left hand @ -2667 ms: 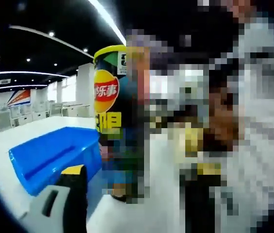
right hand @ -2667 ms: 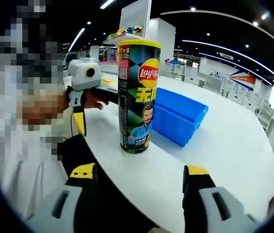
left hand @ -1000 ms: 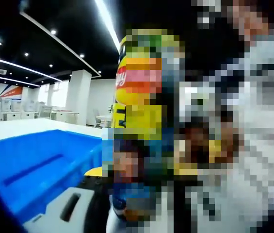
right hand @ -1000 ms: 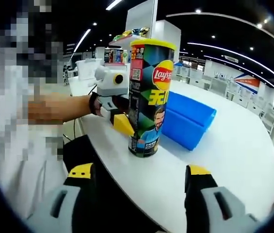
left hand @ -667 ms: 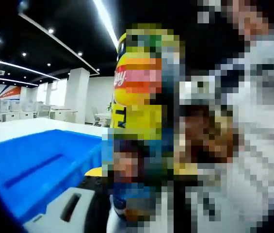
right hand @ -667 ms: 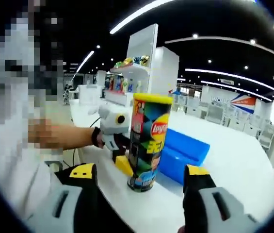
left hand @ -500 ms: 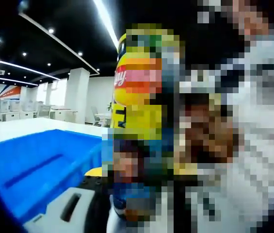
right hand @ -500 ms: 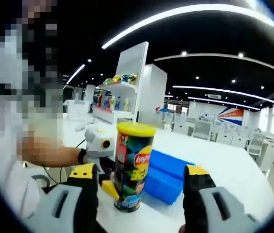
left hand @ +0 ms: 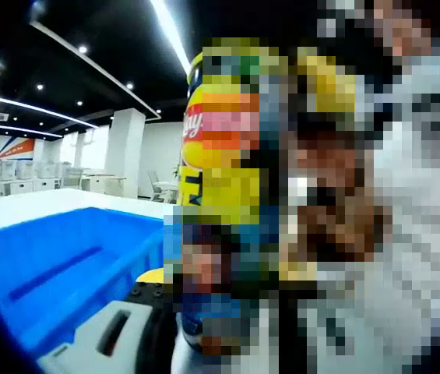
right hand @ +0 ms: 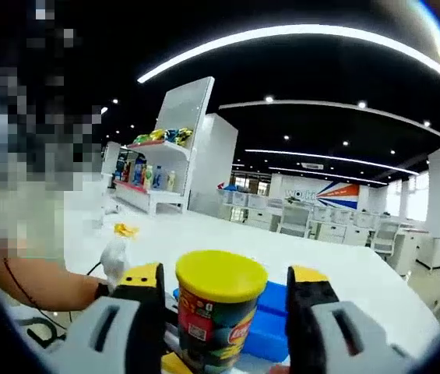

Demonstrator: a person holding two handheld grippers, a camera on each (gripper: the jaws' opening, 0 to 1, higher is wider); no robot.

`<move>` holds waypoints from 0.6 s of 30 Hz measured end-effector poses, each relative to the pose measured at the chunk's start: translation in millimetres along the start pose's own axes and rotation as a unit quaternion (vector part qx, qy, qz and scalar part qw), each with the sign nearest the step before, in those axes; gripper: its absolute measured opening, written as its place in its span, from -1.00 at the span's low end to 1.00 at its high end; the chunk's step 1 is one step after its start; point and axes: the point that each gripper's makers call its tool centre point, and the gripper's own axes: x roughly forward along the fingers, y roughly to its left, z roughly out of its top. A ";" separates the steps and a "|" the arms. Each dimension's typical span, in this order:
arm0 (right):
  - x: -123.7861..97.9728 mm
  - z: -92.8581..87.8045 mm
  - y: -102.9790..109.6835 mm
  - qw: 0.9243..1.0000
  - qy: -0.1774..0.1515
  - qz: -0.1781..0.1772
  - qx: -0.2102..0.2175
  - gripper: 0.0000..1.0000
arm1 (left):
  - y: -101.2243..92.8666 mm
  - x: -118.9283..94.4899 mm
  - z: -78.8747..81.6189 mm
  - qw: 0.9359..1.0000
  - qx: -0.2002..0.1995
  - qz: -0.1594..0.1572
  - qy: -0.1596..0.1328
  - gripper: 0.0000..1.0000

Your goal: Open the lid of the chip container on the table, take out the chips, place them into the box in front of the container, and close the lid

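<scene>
— Looking along the right tongs, what lay between the two yellow-tipped jaws?

— The tall chip container with the yellow plastic lid stood upright between them. The jaws were spread wider than the lid, each with a gap to its rim, so the right tongs were open and touching nothing. The lid was on.

— And the left tongs?

— In the left gripper view, one grey jaw with a yellow tip rose at the bottom, hard against the container's lower wall. The other jaw was lost in blur, so I could not tell whether those tongs were clamped or apart.

— Where was the box?

— The blue plastic rectangular box sat just beside the container on the white tabletop, its near edge close to the container's base. In the right gripper view, it showed behind the container.

— Free space?

— The tabletop lay bare beyond the box, out to its curved far edge.
</scene>
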 end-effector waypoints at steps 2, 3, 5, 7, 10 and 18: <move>3.3 -1.0 -1.8 1.000 0.000 -0.006 0.002 0.17 | 0.1 -0.1 0.0 1.000 0.001 0.000 0.000 -0.04; 3.9 -0.7 -2.8 1.000 0.000 -0.010 0.003 0.15 | 0.1 -0.2 -0.1 1.000 0.001 -0.001 0.000 -0.04; 4.7 0.0 -4.7 1.000 0.000 -0.019 0.001 0.03 | 0.3 -0.3 -0.1 1.000 0.001 -0.001 0.000 -0.04; 6.1 1.9 -2.8 1.000 -0.005 -0.020 -0.001 0.03 | 0.5 -0.5 -0.4 1.000 -0.002 -0.001 0.001 -0.03; 8.1 5.1 3.6 0.999 -0.017 -0.023 -0.018 0.09 | 0.3 -0.3 -0.4 1.000 -0.004 -0.003 0.000 -0.03; 13.0 -0.5 -2.0 0.999 -0.009 -0.040 -0.009 0.03 | -1.0 0.2 -0.6 1.000 0.002 -0.002 0.003 -0.04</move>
